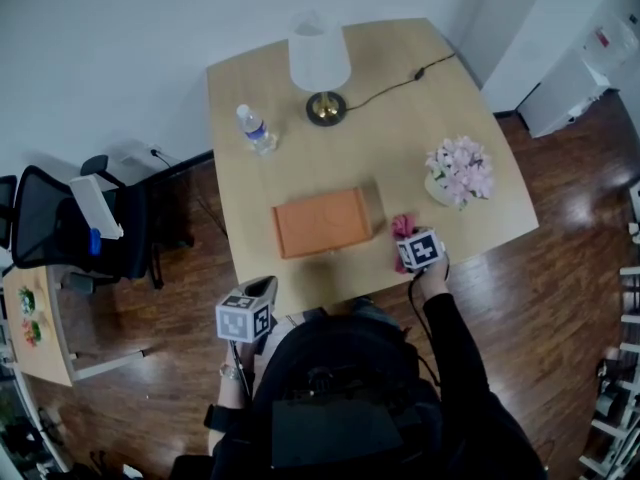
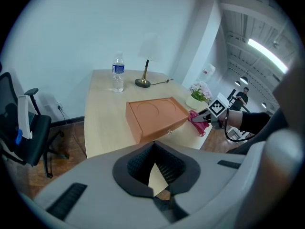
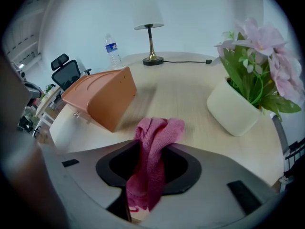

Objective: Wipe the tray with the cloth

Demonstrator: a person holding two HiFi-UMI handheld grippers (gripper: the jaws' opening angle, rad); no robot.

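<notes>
The person wears black: a long black sleeve point(image 1: 455, 343) ends just behind the right gripper point(image 1: 404, 236), and the top point(image 1: 330, 368) is black too. Just behind the left gripper point(image 1: 265, 286), the wrist carries a light wristband point(image 1: 229, 372). Each gripper has a pale grey shell point(image 2: 228, 185), black textured pads point(image 2: 136, 166) and a white cube point(image 1: 243, 318) with black square markers. A thin black cable point(image 1: 411, 293) leaves the back of the right gripper.
</notes>
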